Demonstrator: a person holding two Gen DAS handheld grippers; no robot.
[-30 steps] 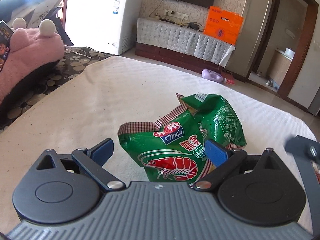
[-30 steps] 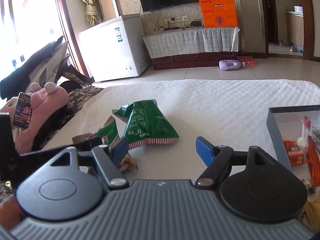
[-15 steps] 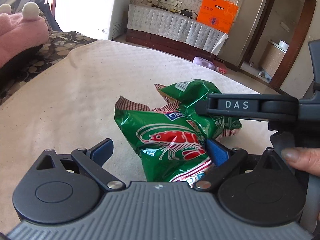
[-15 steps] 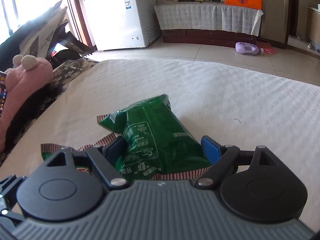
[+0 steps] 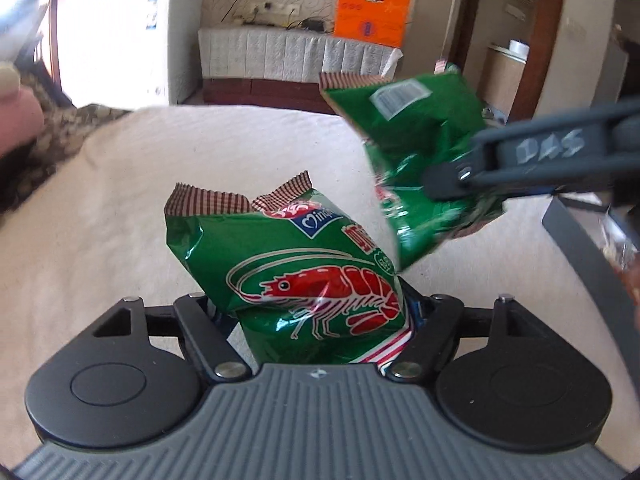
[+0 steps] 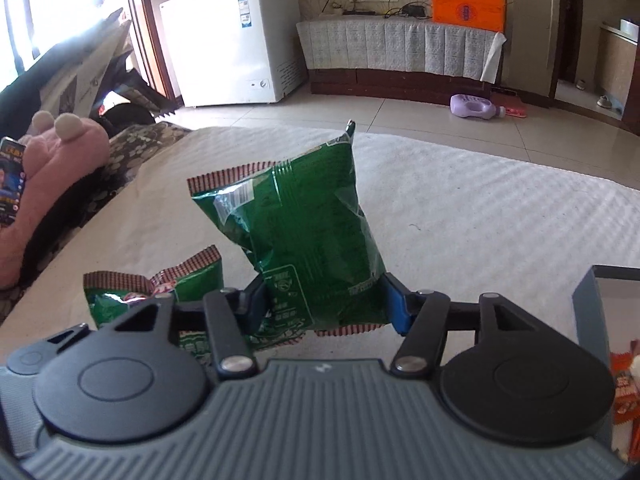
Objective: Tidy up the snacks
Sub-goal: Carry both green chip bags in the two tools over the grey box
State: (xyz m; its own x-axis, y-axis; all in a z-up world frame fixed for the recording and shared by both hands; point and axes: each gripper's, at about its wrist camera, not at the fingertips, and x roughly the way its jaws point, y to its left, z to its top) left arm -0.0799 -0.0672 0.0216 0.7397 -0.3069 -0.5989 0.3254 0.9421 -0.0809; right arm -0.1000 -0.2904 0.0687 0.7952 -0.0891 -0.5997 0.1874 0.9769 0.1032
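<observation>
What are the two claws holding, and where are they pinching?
Each holds a green snack bag by its lower end. The left claw grips the shrimp bag; the right claw grips the other bag, lifted off the table.

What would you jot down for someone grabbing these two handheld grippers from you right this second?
Left gripper: shut on the shrimp snack bag, printed front facing the camera.
Right gripper: shut on the second green bag, back side showing, lifted off the white cloth.
The grey box sits at the right edge of the cloth, with orange-wrapped snacks already inside.
Done: both green bags are gripped.
Left: probably carry both bags right and drop them in the box, the right one first since it is nearer.
</observation>
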